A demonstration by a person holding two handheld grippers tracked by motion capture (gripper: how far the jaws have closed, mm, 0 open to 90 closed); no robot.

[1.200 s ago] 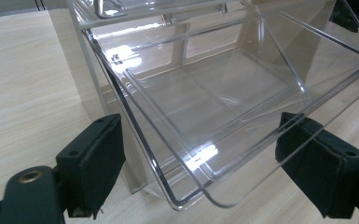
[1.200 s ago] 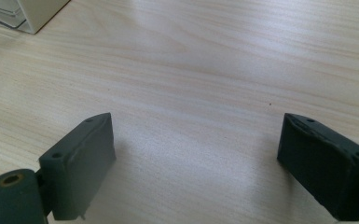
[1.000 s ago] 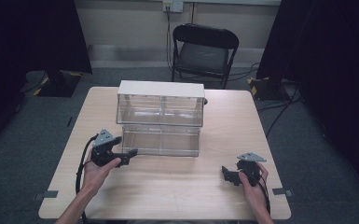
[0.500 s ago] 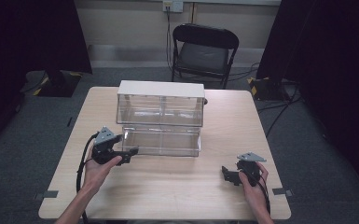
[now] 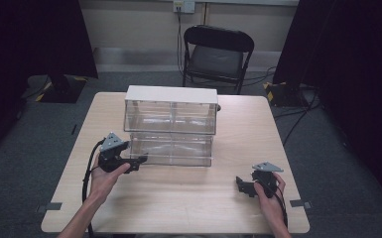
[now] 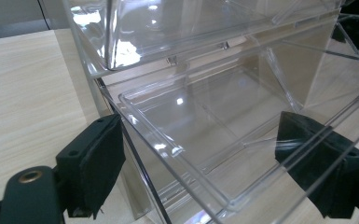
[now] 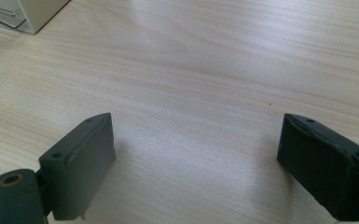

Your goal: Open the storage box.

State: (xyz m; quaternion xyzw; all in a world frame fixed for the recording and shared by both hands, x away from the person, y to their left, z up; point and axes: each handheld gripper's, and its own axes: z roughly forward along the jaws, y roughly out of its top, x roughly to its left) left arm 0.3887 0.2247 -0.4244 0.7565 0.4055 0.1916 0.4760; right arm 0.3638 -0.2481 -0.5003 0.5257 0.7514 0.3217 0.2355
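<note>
A dark-curtained room with a folding chair (image 5: 218, 52) behind a pale wooden tabletop (image 5: 178, 198): seen from the high view, a clear plastic drawer cabinet (image 5: 171, 126) with a white top stands at the middle of the tabletop. The left gripper (image 5: 138, 161) is at the cabinet's lower left front corner, while the right gripper (image 5: 241, 183) rests well apart from it, near the tabletop's right front edge.

In the left gripper view, the fingers (image 6: 95, 163) are spread wide on either side of the lower drawer (image 6: 205, 140), which stands partly pulled out and looks empty; whether a finger touches its front cannot be told. The upper drawer (image 6: 168, 28) sits in its slot above.

In the right gripper view, the fingers (image 7: 81, 158) are spread over bare wood, holding nothing, with a corner of the cabinet at the top left.

The drawer work appears to be midway: the lower drawer is part open, and either pulling it fully out or pushing it home is left to do.
</note>
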